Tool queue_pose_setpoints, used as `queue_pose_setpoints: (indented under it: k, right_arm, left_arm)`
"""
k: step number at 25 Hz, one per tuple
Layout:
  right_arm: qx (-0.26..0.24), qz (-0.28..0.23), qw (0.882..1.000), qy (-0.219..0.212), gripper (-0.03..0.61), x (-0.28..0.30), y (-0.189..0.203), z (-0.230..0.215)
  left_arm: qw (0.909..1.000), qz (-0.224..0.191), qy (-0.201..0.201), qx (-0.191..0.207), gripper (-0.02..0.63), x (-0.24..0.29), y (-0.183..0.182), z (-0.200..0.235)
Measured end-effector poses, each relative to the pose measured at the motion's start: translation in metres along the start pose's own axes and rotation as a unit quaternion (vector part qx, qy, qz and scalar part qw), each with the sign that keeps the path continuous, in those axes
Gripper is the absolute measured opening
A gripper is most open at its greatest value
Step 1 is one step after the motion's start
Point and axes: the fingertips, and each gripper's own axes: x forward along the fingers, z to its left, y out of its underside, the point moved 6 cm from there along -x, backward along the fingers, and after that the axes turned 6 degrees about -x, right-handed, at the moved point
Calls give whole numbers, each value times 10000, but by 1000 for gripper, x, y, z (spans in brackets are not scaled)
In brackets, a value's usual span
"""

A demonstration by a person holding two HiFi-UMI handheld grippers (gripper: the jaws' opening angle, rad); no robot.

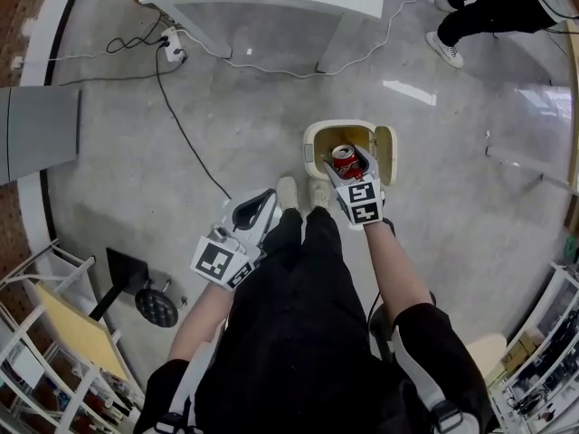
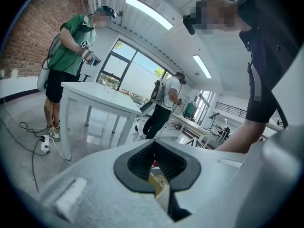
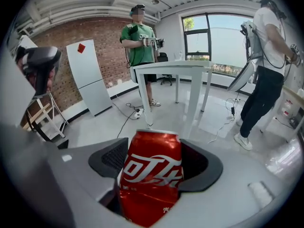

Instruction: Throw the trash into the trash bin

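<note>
The can (image 1: 343, 159), held in the right gripper (image 1: 351, 161), hangs over the trash bin (image 1: 312, 139), which stands just ahead of the shoes (image 1: 289, 192); the left gripper (image 1: 263, 200) is just left of them.

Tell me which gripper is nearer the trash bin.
Right. The right gripper holds the red can directly over the open trash bin; the left gripper hangs beside the person's left leg, clear of it.

Lab workspace, brick wall (image 3: 112, 51), white table (image 3: 176, 67), cabled floor (image 1: 434, 156)
</note>
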Motion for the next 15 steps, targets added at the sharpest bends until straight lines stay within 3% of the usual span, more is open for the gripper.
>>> queue_pose_setpoints:
  k: [10,12,15]
  right_arm:
    - [-267,459,9986,-29,338,40,20,-10]
    - [-352,532,9979,-78,426,43,21,-9]
    - [-412,502,9978,-122,434,41,20,-8]
  left_arm:
    - [9997,84,-236,-66,3,0,12,10]
    - [9997,85,-228,-61,3,1,11,9]
    - [9997,77,-206,-71,3,6,12,5]
